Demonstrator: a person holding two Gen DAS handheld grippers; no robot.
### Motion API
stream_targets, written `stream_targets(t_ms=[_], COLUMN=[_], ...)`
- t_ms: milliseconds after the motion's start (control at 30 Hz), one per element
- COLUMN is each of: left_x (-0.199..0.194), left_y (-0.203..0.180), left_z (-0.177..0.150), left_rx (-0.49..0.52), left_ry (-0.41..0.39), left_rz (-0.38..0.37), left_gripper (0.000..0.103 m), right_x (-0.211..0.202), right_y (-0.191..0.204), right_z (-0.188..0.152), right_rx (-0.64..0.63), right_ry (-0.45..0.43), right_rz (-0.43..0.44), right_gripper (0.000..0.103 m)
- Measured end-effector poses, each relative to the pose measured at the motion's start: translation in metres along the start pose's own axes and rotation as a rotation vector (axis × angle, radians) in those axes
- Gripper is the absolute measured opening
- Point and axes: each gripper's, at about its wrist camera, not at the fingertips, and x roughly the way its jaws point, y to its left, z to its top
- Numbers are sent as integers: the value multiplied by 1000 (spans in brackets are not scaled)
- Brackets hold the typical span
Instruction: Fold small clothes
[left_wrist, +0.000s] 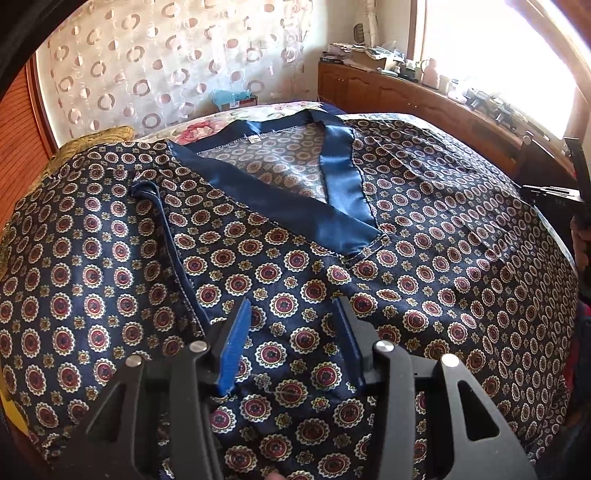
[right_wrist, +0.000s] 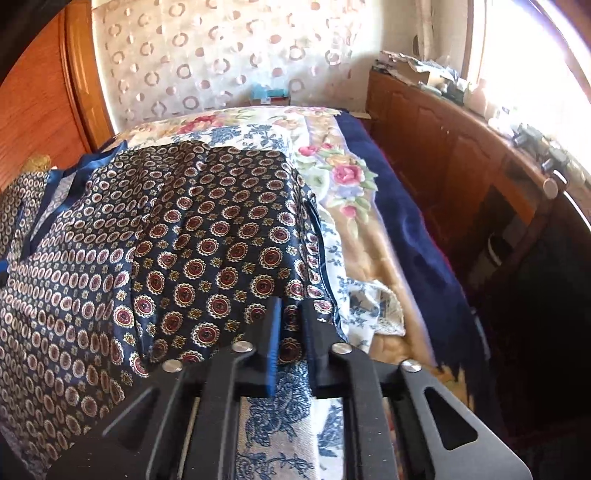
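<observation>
A navy satin top printed with red and cream medallions lies spread over the bed, its plain blue collar open toward the far side. My left gripper hovers over the near part of the cloth with its blue pads apart, and the fabric lies flat beneath them. In the right wrist view the same top is bunched and lifted at its right edge. My right gripper is shut on that edge, with a strip of patterned cloth pinched between its fingers.
A floral bedspread and a navy blanket lie under the top. A wooden cabinet piled with clutter runs along the right under a bright window. A gold cushion sits at the far left by a patterned curtain.
</observation>
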Motion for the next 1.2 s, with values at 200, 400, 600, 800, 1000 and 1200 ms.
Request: stream_targets(t_ms=[200,400,600,800,1000,1200], left_x=[3,4,5,5,-1,-28], left_y=[-4,-5,-7,-8,-6,-13], left_z=[2,3,4,3,-2,-2], left_rx=[12,16,16,10,-2,-19], left_ry=[4,5,5,4,-3,-81], left_rz=[-9,-13,-6,2,-1,-8], left_gripper=[53,56,56,57,56,56], right_x=[-8,-25,-7,21,12,1], right_y=[7,12,-6,-29,-22,-17], right_z=[1,15,19,10,9,10], right_rx=[-13,-3,55,172,105,48], right_ry=[-39,-103,-44,52,6,-52], right_rz=[55,72,68,151,131,97], right_gripper=[0,0,43,43,13,0])
